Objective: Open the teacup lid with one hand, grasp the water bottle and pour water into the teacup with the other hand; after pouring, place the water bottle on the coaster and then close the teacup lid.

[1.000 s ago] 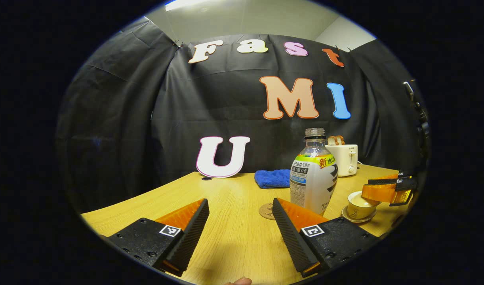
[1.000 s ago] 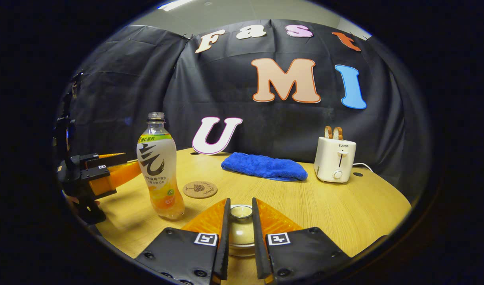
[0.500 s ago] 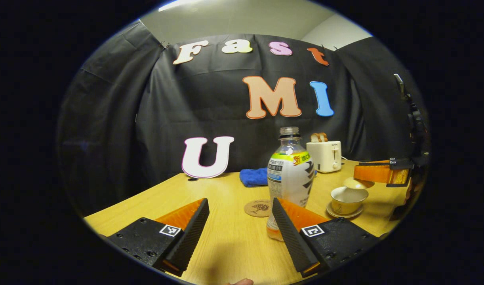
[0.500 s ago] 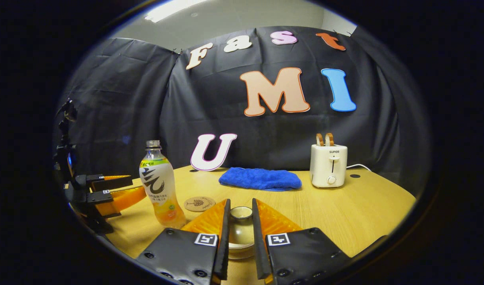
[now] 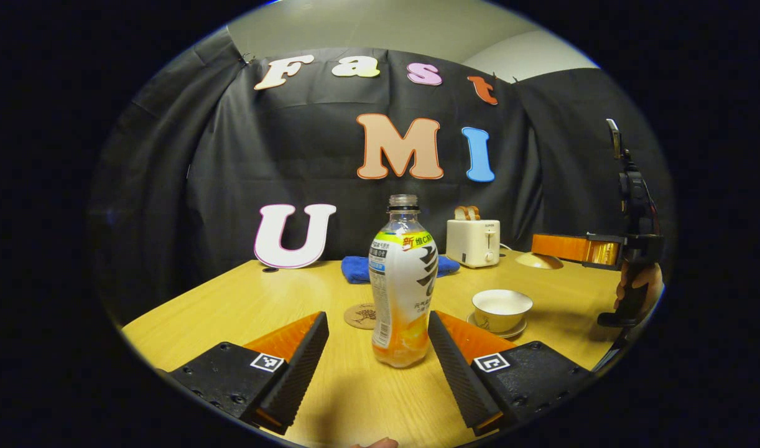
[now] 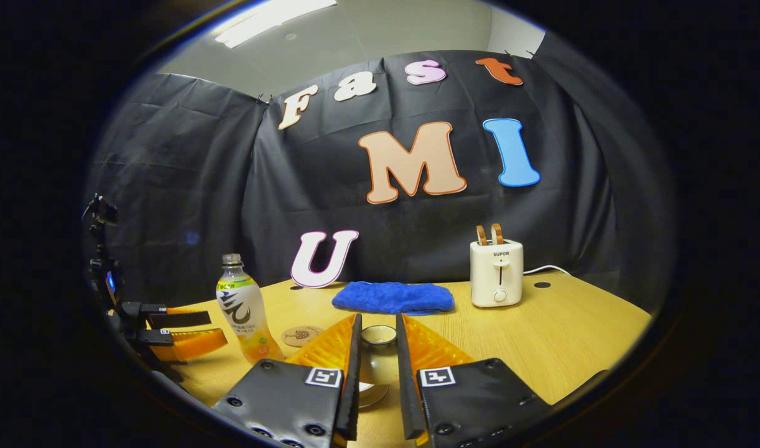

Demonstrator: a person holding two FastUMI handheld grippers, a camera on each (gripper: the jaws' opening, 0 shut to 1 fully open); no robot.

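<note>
A clear capless bottle (image 5: 403,286) with orange drink at its bottom stands upright on the table. My left gripper (image 5: 377,320) is open, and the bottle's base sits just past its fingertips. A beige teacup (image 5: 502,308) sits uncovered on its saucer, to the bottle's right. Above and right of the cup, my right gripper (image 5: 545,247) holds the lid (image 5: 540,261) in the air. In the right gripper view, that gripper (image 6: 378,330) is shut on the lid's knob (image 6: 379,336); the bottle (image 6: 243,308) and left gripper (image 6: 217,328) are at far left. A round cork coaster (image 5: 360,315) lies behind the bottle.
A folded blue towel (image 5: 355,269) lies at the back of the wooden table (image 5: 243,305). Beside it stands a white toaster (image 5: 473,242) holding toast. A hand (image 5: 635,292) grips the right gripper's handle at the far right.
My right gripper has lifted the lid off the teacup and raised it. My left gripper has swung toward the bottle, which now stands centred between its open fingers.
</note>
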